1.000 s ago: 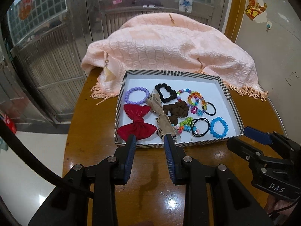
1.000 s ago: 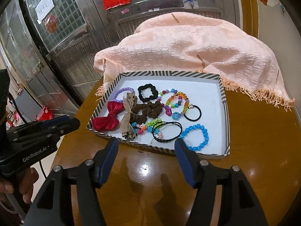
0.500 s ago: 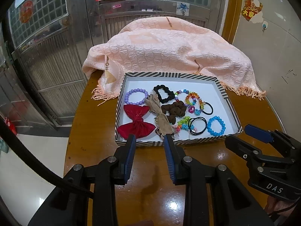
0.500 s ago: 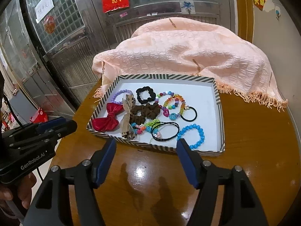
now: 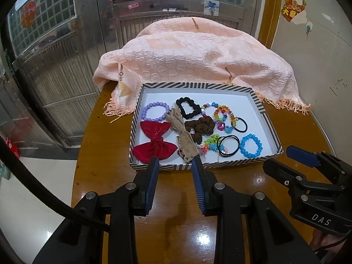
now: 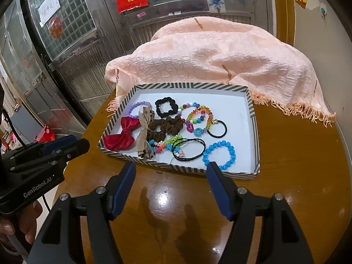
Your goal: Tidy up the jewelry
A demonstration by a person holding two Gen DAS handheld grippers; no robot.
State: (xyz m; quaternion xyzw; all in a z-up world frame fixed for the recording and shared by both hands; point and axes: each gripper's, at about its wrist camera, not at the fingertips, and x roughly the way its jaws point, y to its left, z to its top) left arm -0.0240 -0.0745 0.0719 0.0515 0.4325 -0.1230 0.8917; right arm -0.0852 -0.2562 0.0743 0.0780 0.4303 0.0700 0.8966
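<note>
Left wrist view: I hold both claws released and empty, left gripper [image 5: 175, 161] and right gripper [image 6: 171, 167], short of the striped tray [image 5: 259, 105], choosing among tangled jewelry.

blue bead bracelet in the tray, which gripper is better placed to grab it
Probably the right gripper: open and empty, with the blue bead bracelet just past its fingertips. The left gripper faces the red bow.

Both views now sit a little further back from the striped tray [image 5: 267, 116], so it looks smaller; the right gripper [image 6: 170, 177] has opened its jaws very slightly wider
</note>
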